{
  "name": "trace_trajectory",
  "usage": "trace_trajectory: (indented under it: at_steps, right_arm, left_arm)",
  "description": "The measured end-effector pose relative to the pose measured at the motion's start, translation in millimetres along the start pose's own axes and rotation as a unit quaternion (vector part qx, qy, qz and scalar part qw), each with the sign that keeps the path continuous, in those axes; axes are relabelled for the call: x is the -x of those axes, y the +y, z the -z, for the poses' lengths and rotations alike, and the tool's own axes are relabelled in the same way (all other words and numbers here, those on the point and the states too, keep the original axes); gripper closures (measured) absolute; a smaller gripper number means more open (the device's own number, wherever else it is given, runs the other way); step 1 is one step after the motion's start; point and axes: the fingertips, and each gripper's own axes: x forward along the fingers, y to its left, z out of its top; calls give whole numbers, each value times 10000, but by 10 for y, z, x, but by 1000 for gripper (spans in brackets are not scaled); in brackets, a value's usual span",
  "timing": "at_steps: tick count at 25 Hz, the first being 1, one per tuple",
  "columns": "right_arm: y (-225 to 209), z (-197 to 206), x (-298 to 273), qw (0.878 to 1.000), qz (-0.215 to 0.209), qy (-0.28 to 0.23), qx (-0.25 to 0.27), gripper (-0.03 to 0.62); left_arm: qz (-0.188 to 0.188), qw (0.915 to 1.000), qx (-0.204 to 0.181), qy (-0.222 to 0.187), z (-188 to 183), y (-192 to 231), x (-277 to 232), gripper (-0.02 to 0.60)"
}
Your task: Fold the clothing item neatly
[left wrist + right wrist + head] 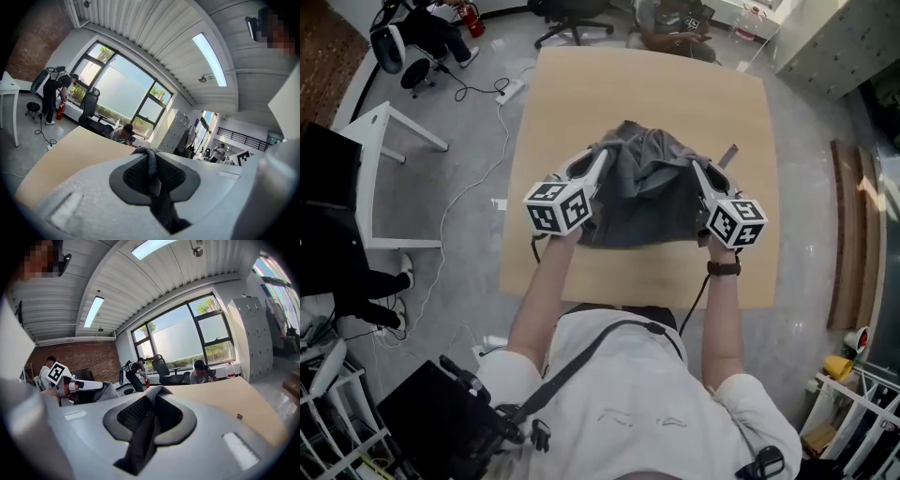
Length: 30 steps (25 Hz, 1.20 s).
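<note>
Item: left gripper (600,157), in my left hand; jaws clenched on a thin fold of the grey garment (645,192); in the left gripper view the cloth (153,176) runs pinched between the two dark pads and hangs out below them.

Item: right gripper (695,169), in my right hand; jaws likewise clamped on the garment's opposite edge; in the right gripper view a dark strip of fabric (140,437) sits squeezed between the pads and trails down toward the camera.

Item: garment; dark grey, rumpled; it spans between the two grippers over the middle of the light wooden table (656,89); its far part is bunched into folds; its near edge lies straighter, towards my side of the tabletop.

Item: small dark object (728,155); on the table just beyond the right gripper; too small to tell what it is.

Item: watch (724,268); dark band, on my right wrist.

Item: surroundings; seated person (675,23) at the far edge of the table; black office chair (572,19) beside that person; white side table (384,141) on the grey floor to the left; large window (117,93) behind; grey lockers (253,333) to its right.
</note>
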Motion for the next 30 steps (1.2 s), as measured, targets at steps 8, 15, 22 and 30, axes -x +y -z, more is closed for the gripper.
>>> trace_trajectory:
  at_steps: [8,15,22,30]
  right_arm:
    - [-866,203,-958,9979,252,584,-77,542]
    - [-1382,890,-1776,9856,411,1635,-120,485]
    - [-1698,1166,-1740,9822,716,1737,-34,233]
    - [-1051,1114,-1435,9905,384,1314,-104,422]
  left_arm:
    - [-229,9965,96,801,321,504,-1263,543]
    - [-938,9817,126,1651,890,1212,-2031,490]
    - [-1303,9674,-405,2134,1194,1442,-1857,396]
    - [-861,9804,-444,1718,1223,1076,-1306,580]
